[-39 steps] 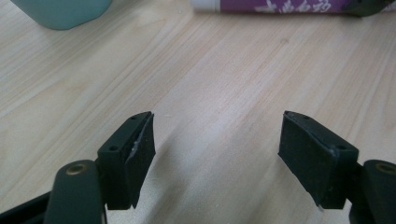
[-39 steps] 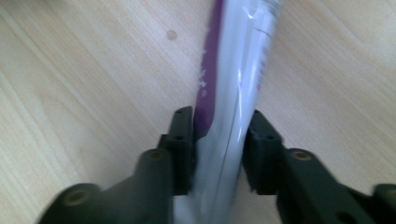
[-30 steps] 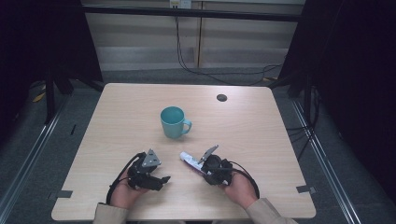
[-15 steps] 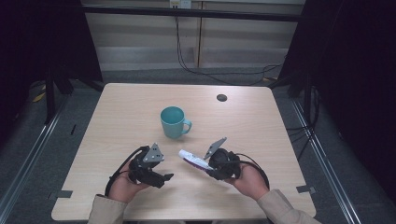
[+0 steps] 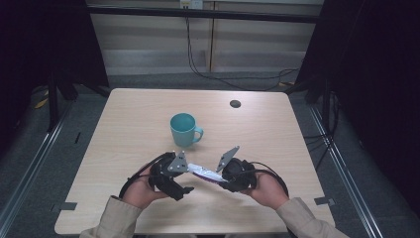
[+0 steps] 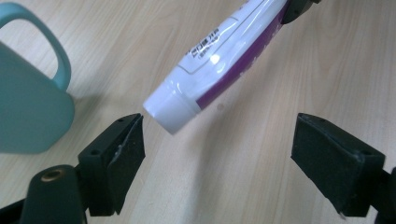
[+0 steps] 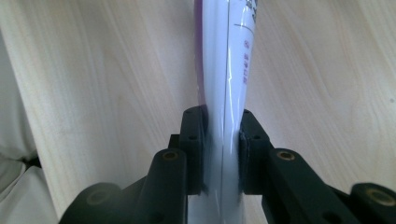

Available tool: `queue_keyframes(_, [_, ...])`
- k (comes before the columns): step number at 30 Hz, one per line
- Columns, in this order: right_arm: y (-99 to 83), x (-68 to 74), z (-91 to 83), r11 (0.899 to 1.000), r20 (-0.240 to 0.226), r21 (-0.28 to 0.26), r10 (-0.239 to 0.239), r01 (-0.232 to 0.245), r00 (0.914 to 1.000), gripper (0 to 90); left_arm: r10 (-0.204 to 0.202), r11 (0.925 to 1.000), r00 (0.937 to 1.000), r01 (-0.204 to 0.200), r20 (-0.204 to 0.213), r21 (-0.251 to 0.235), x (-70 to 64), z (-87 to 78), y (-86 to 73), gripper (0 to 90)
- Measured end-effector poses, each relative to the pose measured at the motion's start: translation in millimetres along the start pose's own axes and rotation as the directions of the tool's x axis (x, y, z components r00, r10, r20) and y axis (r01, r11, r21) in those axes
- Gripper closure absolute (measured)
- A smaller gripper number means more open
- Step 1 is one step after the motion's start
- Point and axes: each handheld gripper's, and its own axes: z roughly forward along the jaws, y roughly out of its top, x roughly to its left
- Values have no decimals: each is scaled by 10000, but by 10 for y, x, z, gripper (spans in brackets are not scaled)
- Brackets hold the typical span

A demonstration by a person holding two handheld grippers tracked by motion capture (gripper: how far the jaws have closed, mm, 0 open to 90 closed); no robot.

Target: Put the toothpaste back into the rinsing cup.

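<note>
Wooden table (image 5: 129, 124), person's forearms in beige sleeves (image 5: 111, 223) coming in from the bottom edge. Right gripper (image 5: 224, 177) has its jaws clamped on the flat tail end of a white and purple tube (image 5: 204, 173); right gripper view shows both jaws pressed tight on the tube (image 7: 224, 70), which runs straight away from the camera. Tube is held above the table, near the front edge, between the two grippers, cap end pointing toward the left gripper (image 5: 182, 184). Left gripper view: jaws wide apart, nothing between them; the tube's white cap (image 6: 170, 109) sits just beside the tip of the left-hand jaw, cannot tell if touching. Teal mug (image 5: 183, 130) stands upright near table centre, handle to its right, behind the grippers; mug (image 6: 28, 107) is at left in left gripper view, close to the tube cap. Small dark round hole (image 5: 235, 103) in the table top farther back.
</note>
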Motion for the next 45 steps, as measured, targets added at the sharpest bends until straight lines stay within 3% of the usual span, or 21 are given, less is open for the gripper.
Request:
queue_keyframes(6, [15, 12, -16, 9971, -266, 156, -740, 745, 9969, 756, 664, 9975, 9975, -670, 253, 235, -12, 11, 107, 199])
queue_keyframes(8, [19, 8, -14, 9965, -294, 113, -822, 825, 9962, 756, 682, 9973, 9972, -689, 291, 242, -16, 13, 118, 215])
queue_keyframes(14, [35, 15, -17, 9920, -382, 133, -1250, 1256, 9914, 756, 1039, 9930, 9928, -1069, 588, 501, -45, 69, 159, 241])
queue_keyframes(15, [41, 21, -16, 9888, -358, 175, -1478, 1485, 9884, 756, 1251, 9899, 9900, -1289, 647, 592, -52, 77, 167, 246])
queue_keyframes(24, [99, 31, -20, 9806, -575, 339, -1911, 1932, 9799, 755, 1311, 9880, 9887, -1363, 722, 726, -61, 127, 181, 298])
queue_keyframes(32, [121, 53, 0, 9724, -724, 448, -2254, 2289, 9716, 753, 1532, 9829, 9839, -1614, 920, 890, -83, 142, 195, 426])
queue_keyframes(43, [131, 82, 14, 9689, -903, 381, -2404, 2445, 9665, 753, 1626, 9777, 9796, -1761, 1185, 1144, -113, 199, 198, 494])
queue_keyframes(45, [128, 72, 9, 9710, -986, 282, -2338, 2375, 9673, 754, 1476, 9809, 9821, -1605, 1168, 1101, -115, 212, 186, 515])
